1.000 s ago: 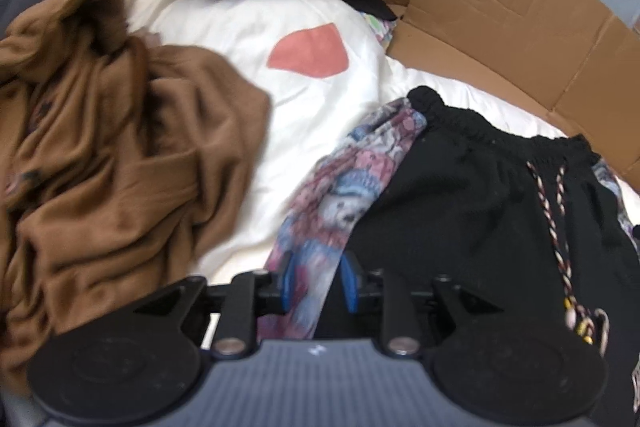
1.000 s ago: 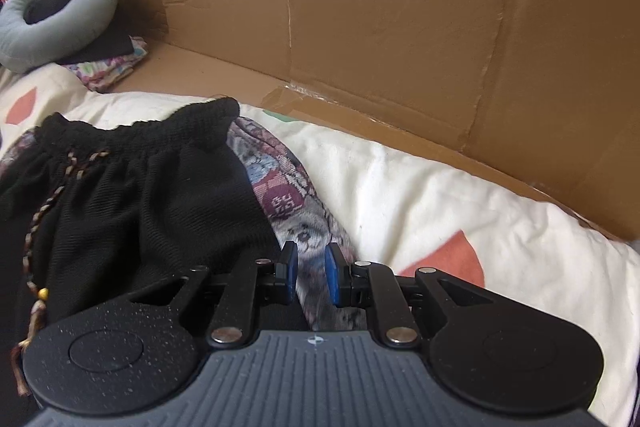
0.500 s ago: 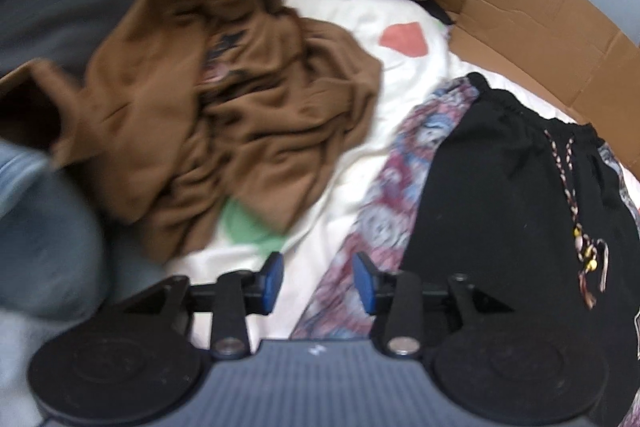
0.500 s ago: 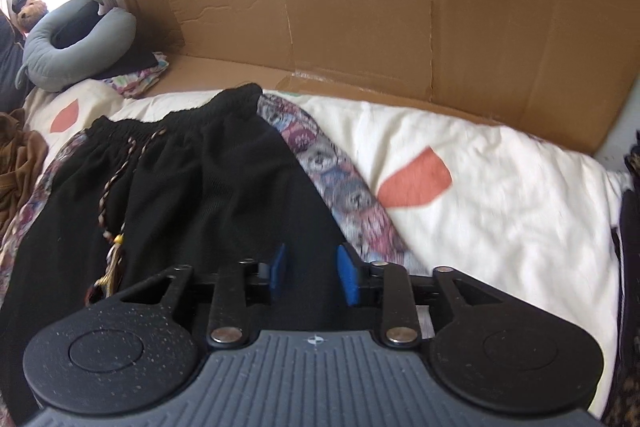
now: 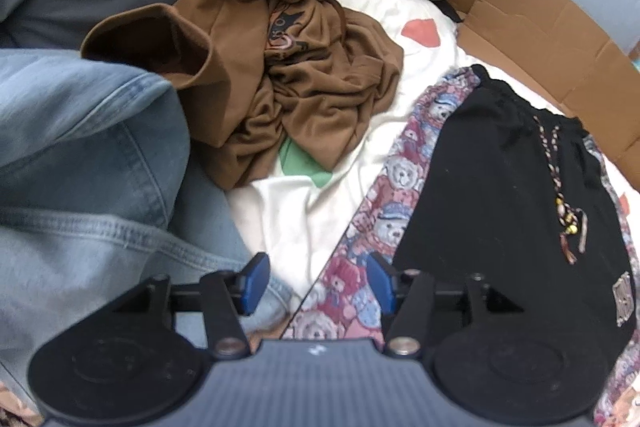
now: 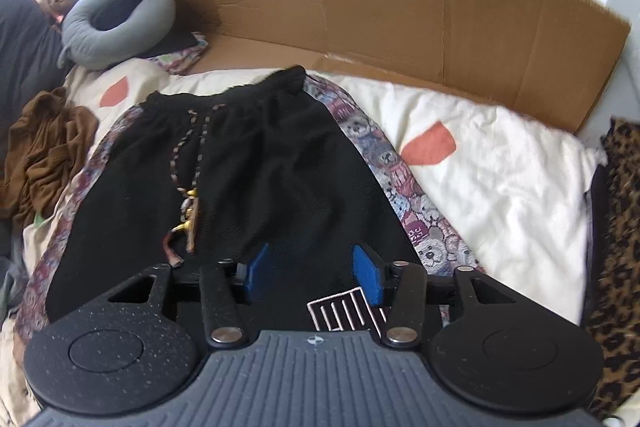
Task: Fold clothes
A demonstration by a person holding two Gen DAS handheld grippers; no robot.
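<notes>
The left tongs point(image 5: 316, 281) are wide open and hold nothing. Under their right blue tip lies the teddy bear stripe of the black shorts point(image 5: 496, 195). Off to their left is a leg in blue jeans point(image 5: 80, 163). Farther ahead is a crumpled brown top point(image 5: 288, 75) on the white blanket point(image 5: 304, 211).

The right tongs point(image 6: 312, 277) are wide open too, with nothing in them. The black shorts point(image 6: 248, 179) lie flat right below and in front of them. A cardboard wall point(image 6: 400, 11) stands behind the shorts.
</notes>
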